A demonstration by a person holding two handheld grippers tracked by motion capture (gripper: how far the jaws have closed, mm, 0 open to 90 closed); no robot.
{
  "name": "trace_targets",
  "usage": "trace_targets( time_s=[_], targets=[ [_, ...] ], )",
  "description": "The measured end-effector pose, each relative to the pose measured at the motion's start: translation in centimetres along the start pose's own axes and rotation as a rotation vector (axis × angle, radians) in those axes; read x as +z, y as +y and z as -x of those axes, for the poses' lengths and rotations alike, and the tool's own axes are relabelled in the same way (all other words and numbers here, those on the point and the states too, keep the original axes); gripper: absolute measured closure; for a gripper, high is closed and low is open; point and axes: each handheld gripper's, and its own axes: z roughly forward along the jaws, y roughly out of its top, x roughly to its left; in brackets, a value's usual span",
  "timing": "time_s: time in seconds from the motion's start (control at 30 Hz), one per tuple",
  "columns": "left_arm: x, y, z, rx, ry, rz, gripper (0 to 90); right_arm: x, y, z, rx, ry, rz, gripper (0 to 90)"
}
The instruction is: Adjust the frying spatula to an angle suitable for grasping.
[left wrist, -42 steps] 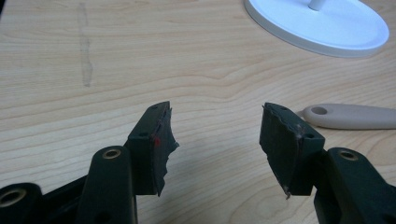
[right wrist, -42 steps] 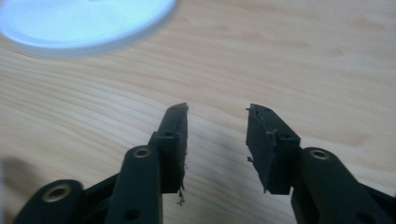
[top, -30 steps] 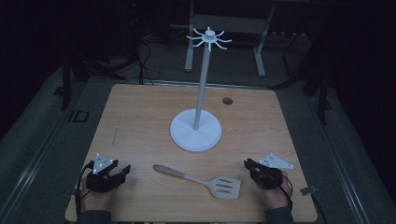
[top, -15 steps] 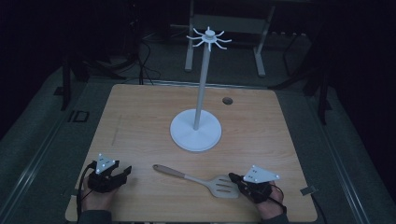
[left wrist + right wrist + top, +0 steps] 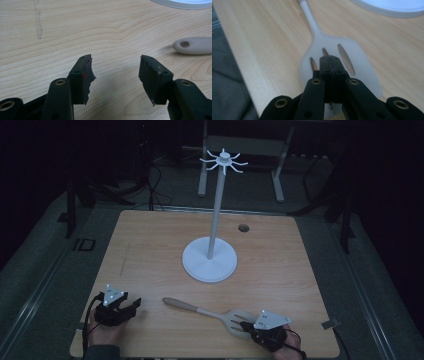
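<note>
A pale slotted spatula (image 5: 210, 312) with a wooden-toned handle lies flat near the table's front edge, its blade pointing right. My right gripper (image 5: 245, 325) rests over the blade; in the right gripper view its jaws (image 5: 332, 60) are pressed together on top of the slotted blade (image 5: 362, 75), with nothing visibly between them. My left gripper (image 5: 134, 306) sits at the front left, open and empty; in the left gripper view it (image 5: 115, 72) faces bare wood, with the spatula's handle end (image 5: 192, 46) off to the right.
A white stand with a round base (image 5: 210, 265) and a tall pole topped by radiating hooks (image 5: 223, 161) occupies the table's middle. A small dark hole (image 5: 243, 227) lies behind it. The wooden table (image 5: 150, 240) ends just in front of both hands.
My right gripper has moved left and toward the front edge onto the spatula's blade. The left gripper has barely shifted.
</note>
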Motion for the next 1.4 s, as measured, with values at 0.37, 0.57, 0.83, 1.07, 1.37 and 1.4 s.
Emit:
trace_targets(
  time_s=[0.37, 0.57, 0.83, 1.07, 1.37, 1.4],
  targets=[
    [0.0, 0.0, 0.0, -0.001, 0.003, -0.004, 44.4, -0.1, 0.3, 0.0, -0.004, -0.017, 0.025, 90.0],
    [0.1, 0.0, 0.0, 0.0, 0.005, -0.007, 44.4, 0.8, 1.3, 0.8, -0.017, -0.037, 0.024, 89.9],
    [0.0, 0.0, -0.1, -0.006, 0.006, -0.001, 44.4, 1.4, 0.9, 1.1, -0.004, -0.065, -0.026, 90.0],
    [0.0, 0.0, 0.0, -0.007, 0.006, -0.002, 44.4, 0.7, 0.4, -0.2, -0.011, -0.03, -0.033, 90.0],
    [0.0, 0.0, -0.1, -0.009, 0.005, -0.005, 44.4, 1.2, 0.4, -2.2, -0.061, 0.043, -0.07, 89.9],
    [0.0, 0.0, -0.1, -0.009, 0.005, -0.005, 44.4, 1.2, 0.5, -2.4, -0.066, 0.052, -0.069, 89.8]
  ],
)
